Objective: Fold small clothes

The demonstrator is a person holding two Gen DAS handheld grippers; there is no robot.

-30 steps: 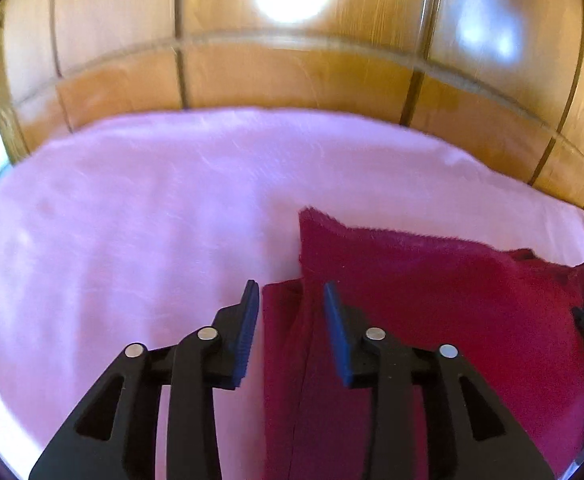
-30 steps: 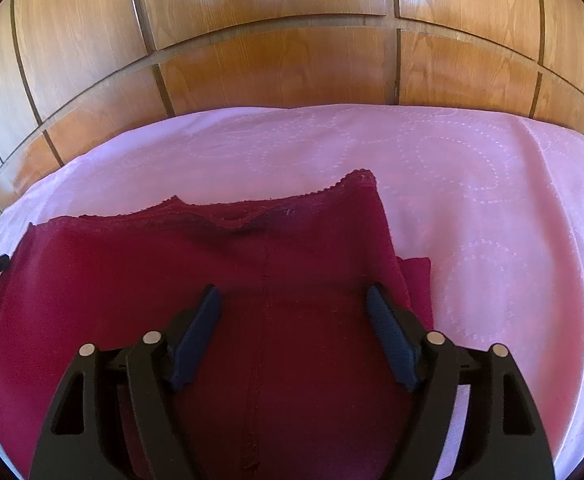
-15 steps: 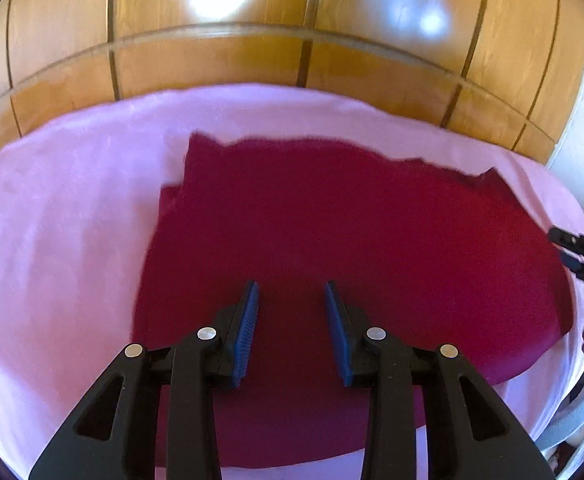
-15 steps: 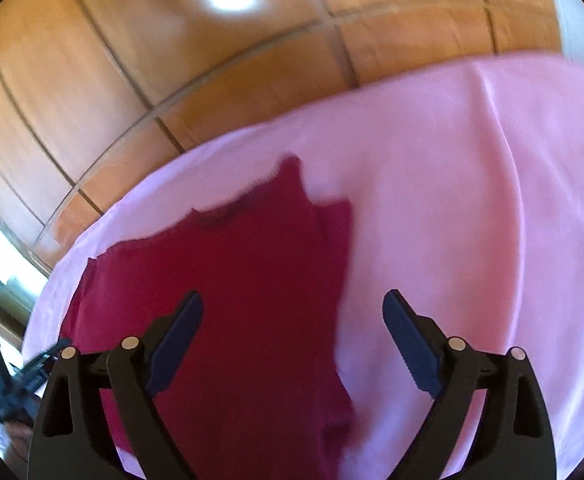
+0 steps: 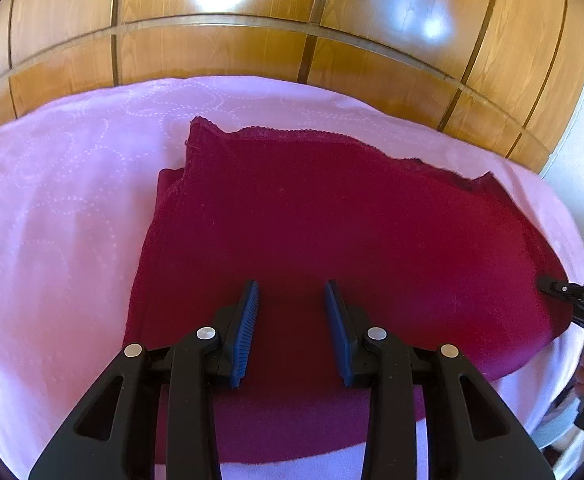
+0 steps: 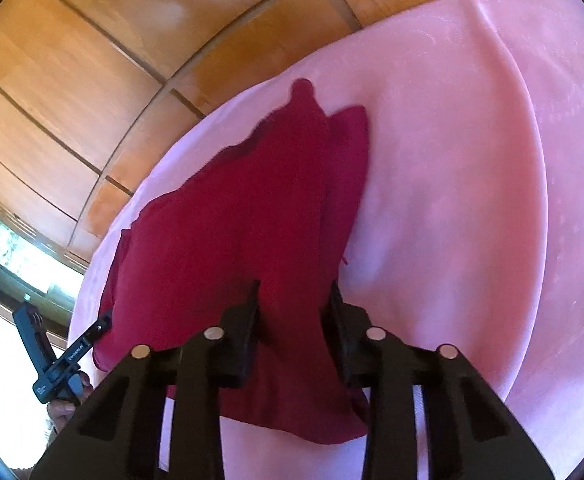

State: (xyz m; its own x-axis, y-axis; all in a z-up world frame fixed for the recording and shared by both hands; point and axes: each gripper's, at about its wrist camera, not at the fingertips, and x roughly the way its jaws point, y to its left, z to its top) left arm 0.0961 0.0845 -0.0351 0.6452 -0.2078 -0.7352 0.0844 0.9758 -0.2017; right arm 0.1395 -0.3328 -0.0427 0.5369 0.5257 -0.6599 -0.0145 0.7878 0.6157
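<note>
Item: left gripper point(image 5: 292, 320). Hovered over the near half of the sheet point(image 5: 72, 200), above the garment point(image 5: 332, 220). Jaws parted, blue pads point(image 5: 248, 320) bare, nothing between them but air; released.

Item: garment, dark red, soft knit or fleece. Lay on the middle of the sheet, mostly flat, scalloped hem towards the sheet's far side. Showed an under-layer peeking out at the left edge, so was judged already doubled at least once. Near edge seen loose and slightly rumpled in the right wrist view.

Item: right gripper point(image 6: 294, 320). Stood at the garment's right near corner, towards the sheet's right side. Jaws partway apart with red cloth running between them; could not be told whether pinching or merely straddling.

Item: panelling point(image 5: 212, 52), glossy wood. Ran beyond the sheet's far edge.

Step in hand, as judged: between folds, taking a grip on the near edge for the next fold.

Next move, as judged: called for both jaws shut on all layers at the near corners, then an even lift and carry towards the sheet's far side, corners kept level so the hems met. Risked dragging the limp under-layer out of line if only the top layer were caught.
</note>
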